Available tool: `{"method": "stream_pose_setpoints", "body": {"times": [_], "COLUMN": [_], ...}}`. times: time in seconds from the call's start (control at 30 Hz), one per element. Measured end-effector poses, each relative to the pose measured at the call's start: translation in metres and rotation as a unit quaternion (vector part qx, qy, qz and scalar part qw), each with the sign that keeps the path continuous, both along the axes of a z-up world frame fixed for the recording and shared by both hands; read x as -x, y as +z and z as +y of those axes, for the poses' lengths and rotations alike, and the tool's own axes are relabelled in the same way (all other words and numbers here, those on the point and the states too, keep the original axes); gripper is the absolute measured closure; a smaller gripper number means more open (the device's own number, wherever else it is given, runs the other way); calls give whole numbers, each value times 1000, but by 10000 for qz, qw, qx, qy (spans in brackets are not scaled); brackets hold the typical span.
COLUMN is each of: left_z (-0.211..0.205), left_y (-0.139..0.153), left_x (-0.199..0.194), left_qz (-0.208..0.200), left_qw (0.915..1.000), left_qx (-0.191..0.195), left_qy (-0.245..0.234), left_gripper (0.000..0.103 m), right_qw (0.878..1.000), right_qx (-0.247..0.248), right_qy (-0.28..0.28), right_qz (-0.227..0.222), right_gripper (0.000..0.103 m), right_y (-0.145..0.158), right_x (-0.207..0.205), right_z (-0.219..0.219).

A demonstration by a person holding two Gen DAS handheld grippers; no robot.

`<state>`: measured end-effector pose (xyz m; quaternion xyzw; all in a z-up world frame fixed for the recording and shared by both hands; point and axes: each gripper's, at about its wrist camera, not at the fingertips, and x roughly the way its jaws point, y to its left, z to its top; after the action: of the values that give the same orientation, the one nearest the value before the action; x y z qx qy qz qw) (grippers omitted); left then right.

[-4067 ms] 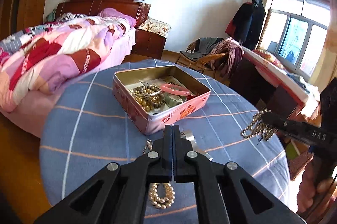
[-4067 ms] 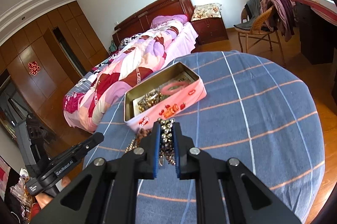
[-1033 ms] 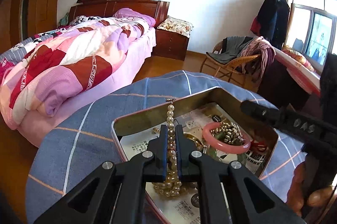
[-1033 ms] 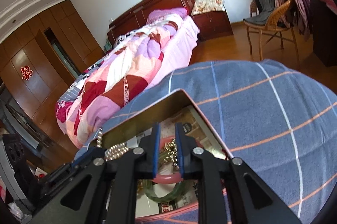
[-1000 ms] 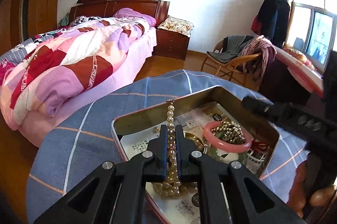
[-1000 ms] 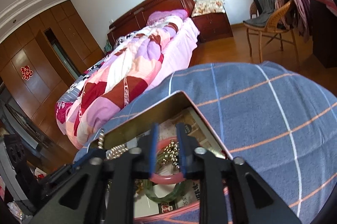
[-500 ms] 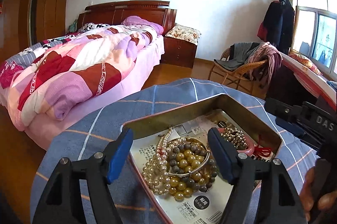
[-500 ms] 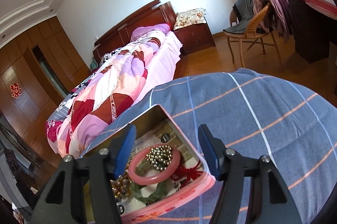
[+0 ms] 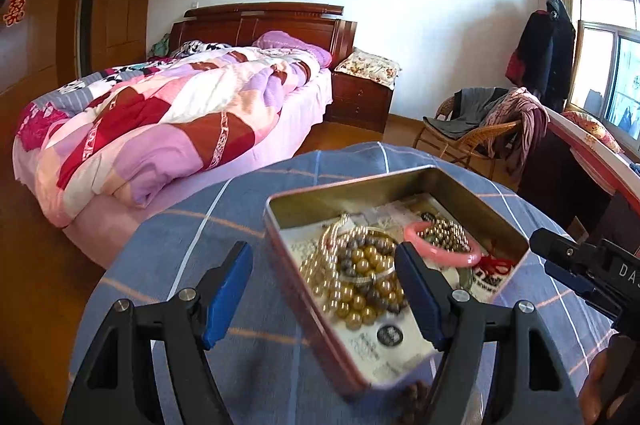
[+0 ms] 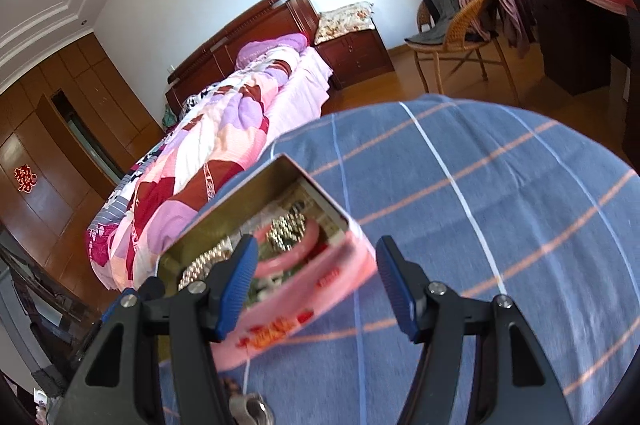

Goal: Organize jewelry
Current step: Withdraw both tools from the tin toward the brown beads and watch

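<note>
1. Bedroom setup, blue checked tabletop (image 9: 248, 233) with the pink tin (image 10: 304, 309) sitting on it.
2. Pearl necklace (image 9: 336, 265) and pink bangle (image 9: 440, 245) are both inside the tin.
3. Both my left gripper (image 9: 324, 289) and right gripper (image 10: 316, 281) have jaws spread, gripping nothing.

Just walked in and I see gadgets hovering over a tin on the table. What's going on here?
A person is sorting jewelry into a pink tin on a table with a blue checked cloth, holding a gripper in each hand. The left gripper and right gripper both stand open and hold nothing. In the tin lie a pearl strand, a string of gold and grey beads and a pink bangle. A few small pieces lie on the cloth beside the tin.
</note>
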<state>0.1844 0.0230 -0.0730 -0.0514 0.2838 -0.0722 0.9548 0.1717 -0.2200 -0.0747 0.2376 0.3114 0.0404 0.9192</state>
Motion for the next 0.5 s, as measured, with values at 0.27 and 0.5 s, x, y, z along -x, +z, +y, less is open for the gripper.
{"method": "stream_pose_setpoints", "body": {"times": [0.27, 0.5], "left_z": [2, 2], "left_y": [1, 5], "left_x": [24, 43], "left_qz": [161, 211], "left_qw": [9998, 9998], "left_qx": [114, -26], "left_qy": [41, 42], "left_gripper": [30, 30], "right_qw": [10000, 9999], "right_qx": [56, 132], "right_qy": [51, 93], "right_qz": [61, 59], "right_gripper": [37, 37], "right_y": [-2, -2], "right_x": [20, 34], "right_z": [5, 10]}}
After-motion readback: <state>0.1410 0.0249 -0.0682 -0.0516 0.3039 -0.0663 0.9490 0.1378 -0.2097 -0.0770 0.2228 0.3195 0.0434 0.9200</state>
